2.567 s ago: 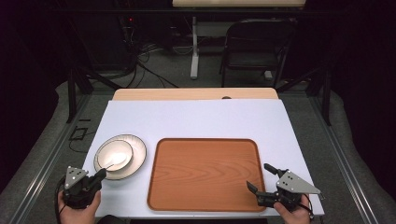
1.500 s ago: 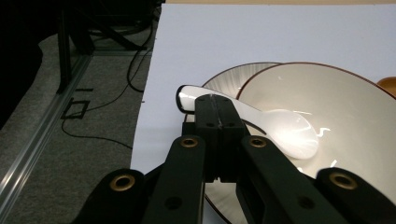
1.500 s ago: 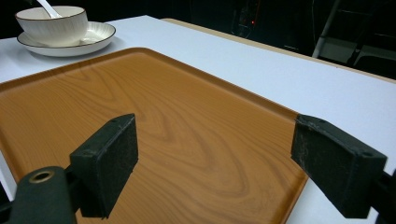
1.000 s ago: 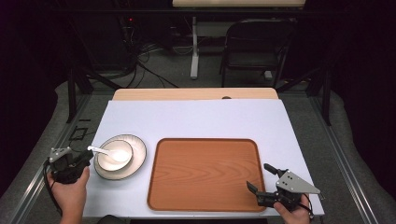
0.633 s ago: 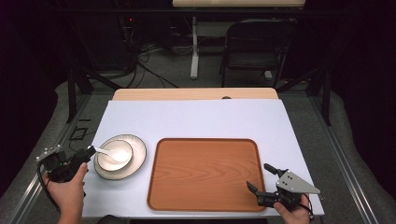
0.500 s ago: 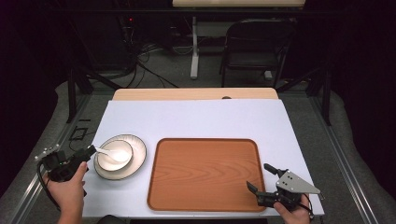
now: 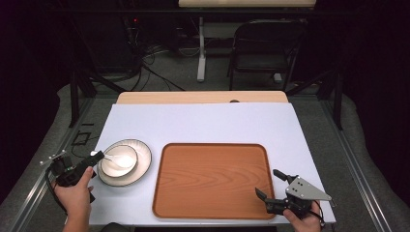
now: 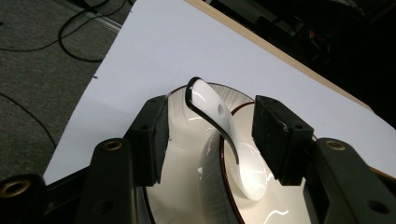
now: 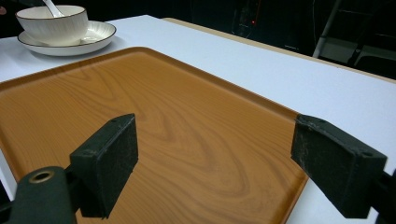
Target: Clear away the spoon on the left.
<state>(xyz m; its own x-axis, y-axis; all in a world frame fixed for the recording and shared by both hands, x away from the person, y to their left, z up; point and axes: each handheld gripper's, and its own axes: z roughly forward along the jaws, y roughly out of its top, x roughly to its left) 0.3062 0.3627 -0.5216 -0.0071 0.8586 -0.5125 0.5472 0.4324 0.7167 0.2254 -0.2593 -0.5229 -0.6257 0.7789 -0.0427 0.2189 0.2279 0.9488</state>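
High view, left edge: left gripper [image 7: 95,156] at rim of white ribbed ceramic bowl [image 7: 120,159], jaws just opened wide, gripping nothing.
Spoon: white ceramic spoon [image 8: 219,125] between the pads, untouched, resting in bowl.
Bowl: on white dark-rimmed saucer [image 7: 140,169], beside empty wooden tray [image 7: 212,179].
Right: right gripper [image 7: 270,186] wide open, empty, over tray corner.
Progress: spoon likely placed; crockery not yet on tray.

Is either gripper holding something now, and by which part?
Nothing is held. The left gripper stands open around the white ceramic spoon's handle; the right gripper is open.
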